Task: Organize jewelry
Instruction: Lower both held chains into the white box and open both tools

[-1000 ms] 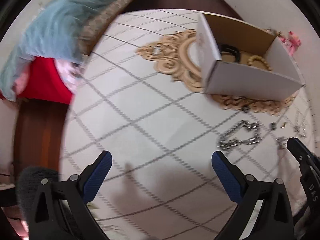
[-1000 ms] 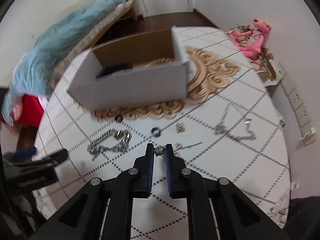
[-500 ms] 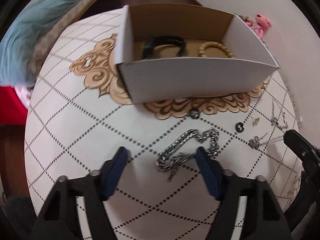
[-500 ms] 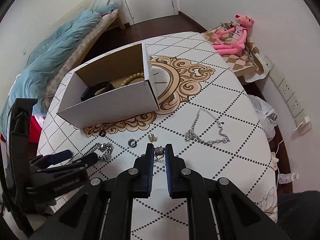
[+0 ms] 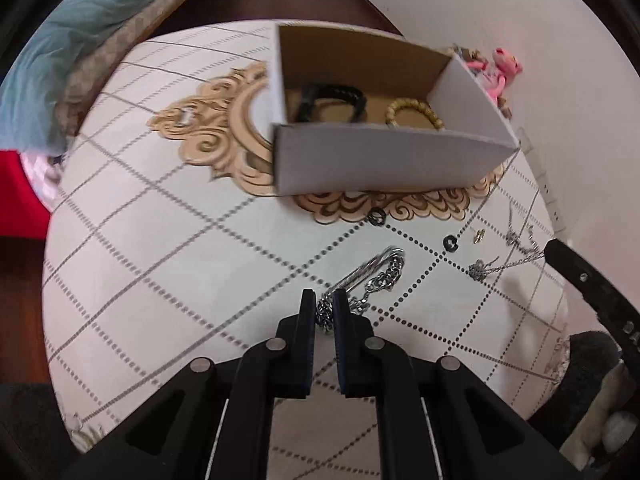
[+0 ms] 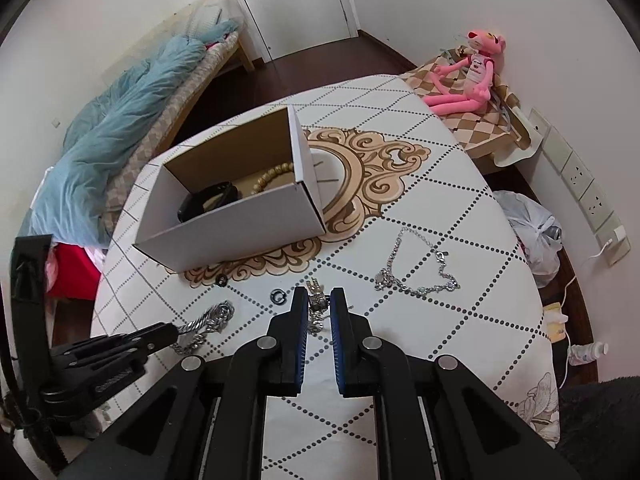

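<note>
My left gripper [image 5: 323, 306] is shut on one end of a thick silver chain [image 5: 376, 274] that trails across the white tablecloth; it also shows in the right wrist view [image 6: 208, 320]. My right gripper [image 6: 319, 302] is shut on a small silver pendant necklace [image 6: 316, 300] held just above the cloth. The open white cardboard box [image 5: 380, 160] holds a black bracelet [image 5: 332, 100] and a wooden bead bracelet [image 5: 414, 114]. A thin silver necklace [image 6: 416, 270] lies to the right.
Two small black rings [image 6: 277, 297] [image 6: 221, 279] and a small gold earring [image 5: 478, 235] lie on the cloth in front of the box [image 6: 240, 236]. A bed with a blue blanket [image 6: 120, 128] is at the left, a pink plush toy [image 6: 468, 76] at the back right.
My left gripper swung over the thick chain, closed on its end and began lifting it. My right gripper rose from the table with the pendant necklace.
</note>
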`<state>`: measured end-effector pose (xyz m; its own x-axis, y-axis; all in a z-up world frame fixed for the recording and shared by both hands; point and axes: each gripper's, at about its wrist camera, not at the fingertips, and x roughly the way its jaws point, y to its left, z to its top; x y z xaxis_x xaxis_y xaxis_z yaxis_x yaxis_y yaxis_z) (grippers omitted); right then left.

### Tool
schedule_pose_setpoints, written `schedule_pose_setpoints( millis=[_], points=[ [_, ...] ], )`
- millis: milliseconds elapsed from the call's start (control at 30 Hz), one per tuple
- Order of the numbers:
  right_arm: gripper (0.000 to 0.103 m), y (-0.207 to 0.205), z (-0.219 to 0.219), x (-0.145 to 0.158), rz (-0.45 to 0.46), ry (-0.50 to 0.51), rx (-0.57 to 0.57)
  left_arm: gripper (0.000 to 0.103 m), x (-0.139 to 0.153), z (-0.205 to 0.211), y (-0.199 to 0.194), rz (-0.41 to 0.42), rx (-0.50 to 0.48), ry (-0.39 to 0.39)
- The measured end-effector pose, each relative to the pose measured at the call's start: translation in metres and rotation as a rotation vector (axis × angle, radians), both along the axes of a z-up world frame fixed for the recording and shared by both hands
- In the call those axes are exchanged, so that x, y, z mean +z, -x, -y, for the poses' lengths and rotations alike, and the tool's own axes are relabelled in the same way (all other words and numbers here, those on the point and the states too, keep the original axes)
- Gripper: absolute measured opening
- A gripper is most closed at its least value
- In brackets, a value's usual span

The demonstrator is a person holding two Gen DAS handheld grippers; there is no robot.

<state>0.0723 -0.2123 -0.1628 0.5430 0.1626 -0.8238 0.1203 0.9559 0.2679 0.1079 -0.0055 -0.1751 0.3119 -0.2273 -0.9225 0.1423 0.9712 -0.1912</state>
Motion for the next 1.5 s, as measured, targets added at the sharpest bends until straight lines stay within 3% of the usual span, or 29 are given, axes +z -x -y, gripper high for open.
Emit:
schedule_pose_setpoints(
  millis=[400, 667, 833, 1000, 1100, 1233, 1500],
  points=[
    [0.011, -0.004, -0.001, 0.021, 0.012, -0.077, 0.027, 0.006, 0.048, -0.02, 0.005, 0.082, -0.003, 0.071],
    [0.01, -0.012, -0.005, 0.068, 0.078, -0.114, 0.073, 0.006, 0.092, -0.02, 0.002, 0.132, -0.029, 0.17],
    [0.01, -0.028, -0.008, 0.104, 0.129, -0.149, 0.109, 0.006, 0.136, -0.014, -0.014, 0.199, -0.057, 0.229],
    [0.01, -0.064, -0.014, 0.133, 0.168, -0.124, 0.153, 0.006, 0.162, -0.001, -0.047, 0.257, -0.098, 0.197],
    [0.01, -0.093, -0.015, 0.134, 0.146, -0.123, 0.171, 0.006, 0.162, 0.004, -0.069, 0.248, -0.116, 0.182],
    [0.01, -0.133, -0.013, 0.123, 0.095, -0.123, 0.184, 0.006, 0.139, 0.008, -0.102, 0.178, -0.113, 0.177],
    [0.01, -0.196, -0.022, 0.082, -0.045, -0.128, 0.252, 0.006, 0.088, 0.013, -0.12, 0.03, -0.099, 0.188]
  ],
)
